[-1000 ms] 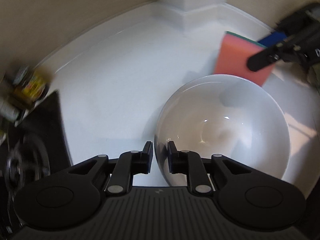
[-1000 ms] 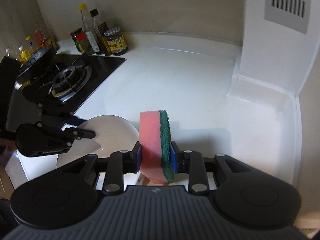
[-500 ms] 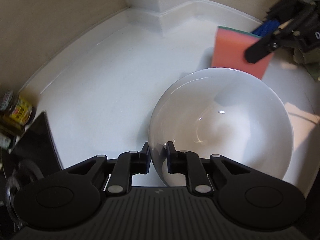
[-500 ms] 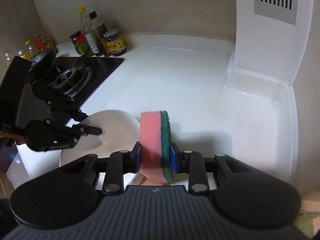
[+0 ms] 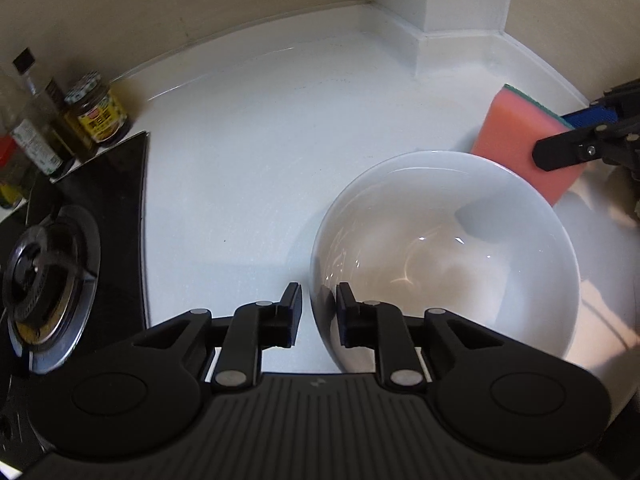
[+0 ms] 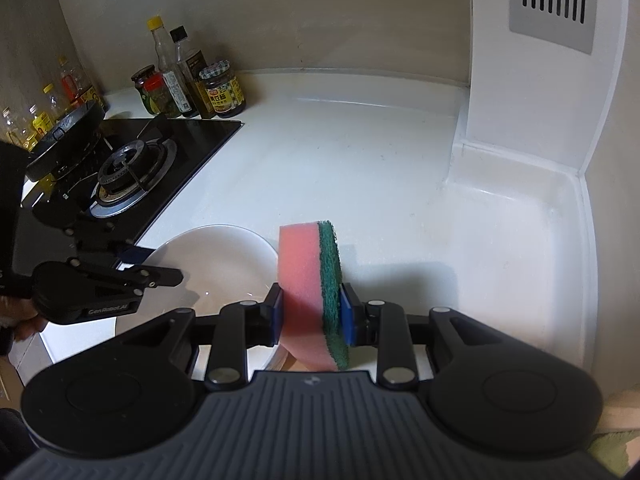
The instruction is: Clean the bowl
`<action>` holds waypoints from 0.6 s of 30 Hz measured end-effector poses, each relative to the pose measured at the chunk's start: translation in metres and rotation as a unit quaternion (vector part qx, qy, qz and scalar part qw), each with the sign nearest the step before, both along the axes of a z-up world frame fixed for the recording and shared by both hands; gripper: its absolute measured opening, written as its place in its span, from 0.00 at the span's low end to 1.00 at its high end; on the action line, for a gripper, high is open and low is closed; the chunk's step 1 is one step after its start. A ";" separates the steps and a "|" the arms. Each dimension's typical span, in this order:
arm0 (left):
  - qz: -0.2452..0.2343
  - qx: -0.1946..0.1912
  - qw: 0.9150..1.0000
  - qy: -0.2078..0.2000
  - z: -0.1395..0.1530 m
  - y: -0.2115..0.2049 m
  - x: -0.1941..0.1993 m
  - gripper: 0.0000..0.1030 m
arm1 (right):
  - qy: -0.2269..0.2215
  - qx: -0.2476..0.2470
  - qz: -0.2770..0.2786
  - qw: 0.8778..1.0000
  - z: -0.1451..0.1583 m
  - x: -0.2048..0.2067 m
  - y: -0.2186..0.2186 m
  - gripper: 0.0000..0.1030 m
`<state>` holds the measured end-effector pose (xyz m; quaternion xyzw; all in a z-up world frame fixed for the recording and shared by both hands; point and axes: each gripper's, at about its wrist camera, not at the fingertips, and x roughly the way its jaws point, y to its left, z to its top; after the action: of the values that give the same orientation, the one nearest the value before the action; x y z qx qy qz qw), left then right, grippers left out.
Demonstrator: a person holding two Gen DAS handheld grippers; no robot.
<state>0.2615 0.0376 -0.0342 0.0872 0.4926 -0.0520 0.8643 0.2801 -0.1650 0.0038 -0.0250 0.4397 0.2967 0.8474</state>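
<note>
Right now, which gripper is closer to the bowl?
Left. The left gripper grips the bowl by its rim, one of its fingers inside. The right gripper holds the sponge just beside the bowl.

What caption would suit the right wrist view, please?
Right tool holds sponge beside bowl gripped by left tool.

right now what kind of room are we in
A home kitchen, most likely: a gas burner set in a black glass hob, sauce jars and bottles against the wall, and a white countertop.
</note>
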 end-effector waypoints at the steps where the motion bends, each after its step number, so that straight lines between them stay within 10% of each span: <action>1: 0.001 -0.003 1.000 -0.003 0.000 0.000 -0.002 0.11 | 0.000 -0.001 -0.001 1.000 0.000 -0.001 0.000 0.24; 18: -0.210 0.026 0.977 -0.024 -0.004 -0.013 0.030 0.13 | -0.016 -0.020 0.001 1.000 0.001 0.012 0.000 0.24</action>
<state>0.2911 0.0250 -0.0382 0.2118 0.4435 -0.2173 0.8433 0.2920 -0.1650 0.0044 -0.0469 0.4314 0.2883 0.8536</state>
